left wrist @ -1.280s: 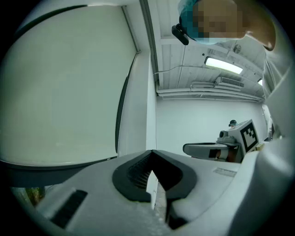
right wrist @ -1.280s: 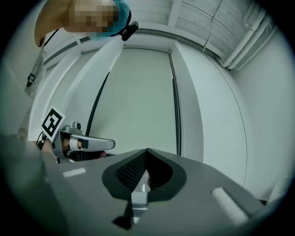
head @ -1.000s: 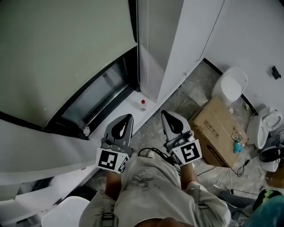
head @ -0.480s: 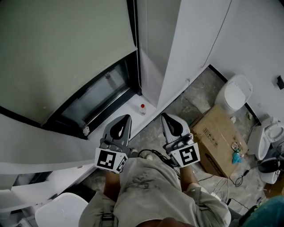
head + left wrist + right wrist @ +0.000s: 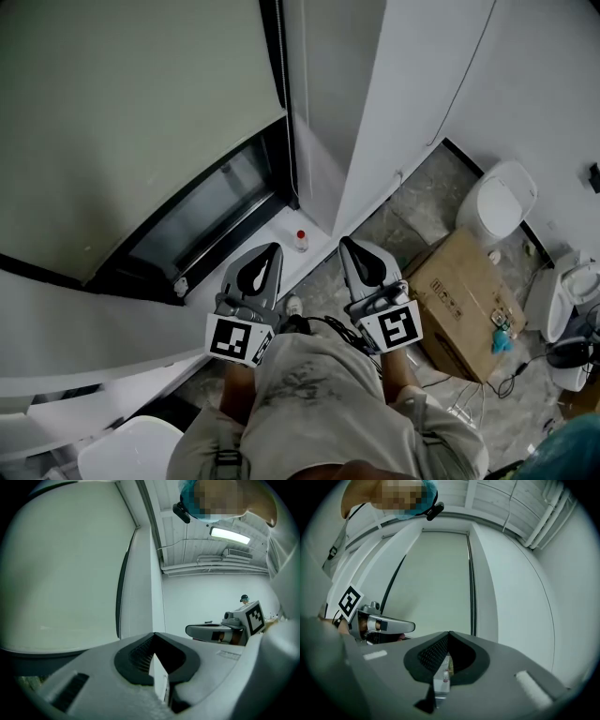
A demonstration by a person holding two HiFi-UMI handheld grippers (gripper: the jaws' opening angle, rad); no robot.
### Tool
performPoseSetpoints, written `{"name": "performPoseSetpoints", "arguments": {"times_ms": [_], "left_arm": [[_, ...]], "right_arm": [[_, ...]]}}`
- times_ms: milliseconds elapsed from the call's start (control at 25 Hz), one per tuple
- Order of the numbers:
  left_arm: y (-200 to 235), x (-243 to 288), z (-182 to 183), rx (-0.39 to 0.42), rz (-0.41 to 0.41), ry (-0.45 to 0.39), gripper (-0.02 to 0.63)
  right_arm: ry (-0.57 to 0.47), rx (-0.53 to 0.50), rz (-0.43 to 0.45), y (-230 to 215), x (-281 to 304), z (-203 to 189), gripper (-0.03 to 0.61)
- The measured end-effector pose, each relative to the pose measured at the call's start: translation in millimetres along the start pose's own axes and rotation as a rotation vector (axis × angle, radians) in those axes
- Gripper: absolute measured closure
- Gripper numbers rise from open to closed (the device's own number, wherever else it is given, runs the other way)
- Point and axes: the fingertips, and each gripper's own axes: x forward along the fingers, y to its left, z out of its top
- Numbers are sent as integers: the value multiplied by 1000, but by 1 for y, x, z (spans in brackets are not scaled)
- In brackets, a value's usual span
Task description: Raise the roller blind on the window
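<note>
The pale grey-green roller blind (image 5: 131,122) hangs over most of the window. Below its lower edge a strip of dark glass (image 5: 211,206) shows above the white sill (image 5: 281,258). A black frame strip (image 5: 278,56) runs down the blind's right side. Both grippers are held in front of the person's waist, pointing at the window and apart from it. My left gripper (image 5: 273,247) is shut and empty. My right gripper (image 5: 345,242) is shut and empty too. In the left gripper view the blind (image 5: 61,573) fills the left side. In the right gripper view the blind (image 5: 436,578) lies straight ahead.
A small red-capped bottle (image 5: 300,241) stands on the sill. A white wall column (image 5: 375,103) rises right of the window. On the floor to the right are a cardboard box (image 5: 464,286), a toilet (image 5: 499,199), another toilet (image 5: 574,279) and cables. A white seat (image 5: 131,452) is at lower left.
The head view has drifted slightly, so the scene sits a little differently. Both grippers stay shut and in about the same place before the waist.
</note>
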Motion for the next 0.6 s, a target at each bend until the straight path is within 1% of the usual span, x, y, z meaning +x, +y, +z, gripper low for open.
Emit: {"name": "performPoseSetpoints", "arguments": {"times_ms": [200, 400, 600], "left_arm": [[27, 28, -10, -14, -9, 10, 609], [48, 59, -14, -19, -40, 24, 609], [69, 88, -16, -29, -72, 32, 609]], "right_arm": [[19, 5, -24, -19, 30, -14, 568], [39, 11, -48, -37, 59, -18, 568], [-1, 17, -72, -52, 93, -14, 568]]}}
